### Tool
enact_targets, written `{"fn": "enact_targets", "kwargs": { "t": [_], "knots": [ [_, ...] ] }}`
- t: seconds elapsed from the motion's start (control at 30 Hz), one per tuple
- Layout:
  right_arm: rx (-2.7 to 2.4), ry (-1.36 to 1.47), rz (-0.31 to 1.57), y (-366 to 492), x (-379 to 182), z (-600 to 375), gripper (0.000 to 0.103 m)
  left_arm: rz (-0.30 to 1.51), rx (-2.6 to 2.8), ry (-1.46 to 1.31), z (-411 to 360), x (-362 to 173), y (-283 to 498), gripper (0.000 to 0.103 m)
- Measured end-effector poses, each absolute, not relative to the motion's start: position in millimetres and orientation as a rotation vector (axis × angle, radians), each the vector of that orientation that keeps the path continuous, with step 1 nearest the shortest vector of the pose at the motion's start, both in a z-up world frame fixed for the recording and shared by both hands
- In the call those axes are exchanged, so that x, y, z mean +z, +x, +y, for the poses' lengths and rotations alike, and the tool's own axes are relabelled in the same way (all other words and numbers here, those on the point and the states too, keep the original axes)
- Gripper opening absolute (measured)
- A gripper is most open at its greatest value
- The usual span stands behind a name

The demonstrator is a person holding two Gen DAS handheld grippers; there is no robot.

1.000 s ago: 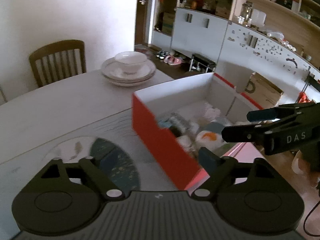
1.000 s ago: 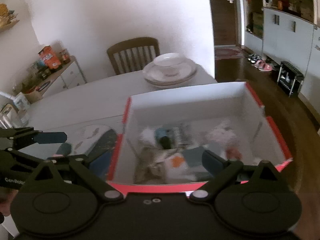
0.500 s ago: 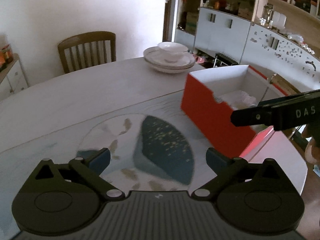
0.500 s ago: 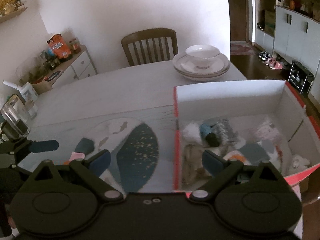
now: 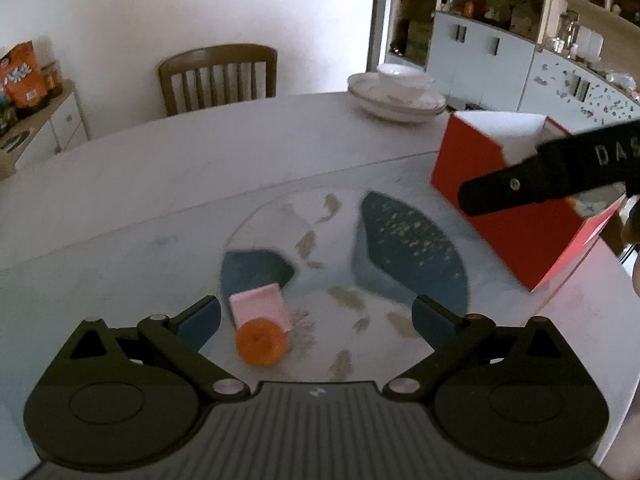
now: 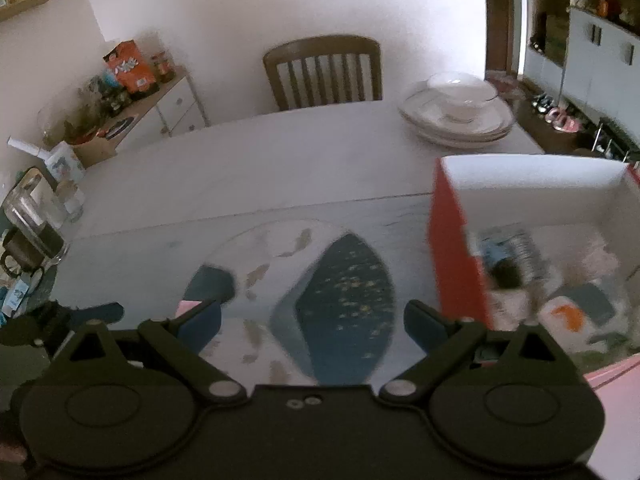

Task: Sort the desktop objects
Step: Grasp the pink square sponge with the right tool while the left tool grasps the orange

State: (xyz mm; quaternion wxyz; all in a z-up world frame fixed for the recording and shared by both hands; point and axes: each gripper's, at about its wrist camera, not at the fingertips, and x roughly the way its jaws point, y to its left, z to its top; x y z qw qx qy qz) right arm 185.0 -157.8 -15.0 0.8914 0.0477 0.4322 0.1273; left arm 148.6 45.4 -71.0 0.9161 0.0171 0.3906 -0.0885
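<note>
A small pink box point(image 5: 260, 307) and an orange round thing point(image 5: 261, 342) lie on the patterned table mat point(image 5: 408, 248), close in front of my left gripper point(image 5: 316, 318), which is open with nothing between its fingers. The red box point(image 5: 492, 196) with white inside walls stands at the right, holding several sorted items point(image 6: 552, 280). My right gripper point(image 6: 312, 320) hangs open and empty over the mat, left of the red box point(image 6: 452, 248). Only a corner of the pink box point(image 6: 188, 305) shows in the right wrist view. The right gripper's arm point(image 5: 560, 172) crosses in front of the red box.
Stacked white plates with a bowl point(image 5: 396, 92) sit at the table's far right. A wooden chair point(image 5: 218, 76) stands behind the table. A glass jug and cups point(image 6: 28, 220) crowd the left edge, beside a sideboard with snacks point(image 6: 128, 68).
Both grippers have swung left, away from the red box and over the mat. The pink box and the orange thing have come into the left wrist view.
</note>
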Motion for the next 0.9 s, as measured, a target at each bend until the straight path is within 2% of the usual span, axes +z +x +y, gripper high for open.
{"fn": "enact_targets", "kwargs": {
  "t": [0.63, 0.9],
  "knots": [
    [0.341, 0.095, 1.036, 228, -54, -60, 0.098, 0.803, -0.115, -0.010, 72, -110, 158, 0.102],
    [0.374, 0.050, 1.129, 254, -74, -33, 0.094, 0.837, -0.088, -0.031, 79, -125, 165, 0.098]
  ]
}}
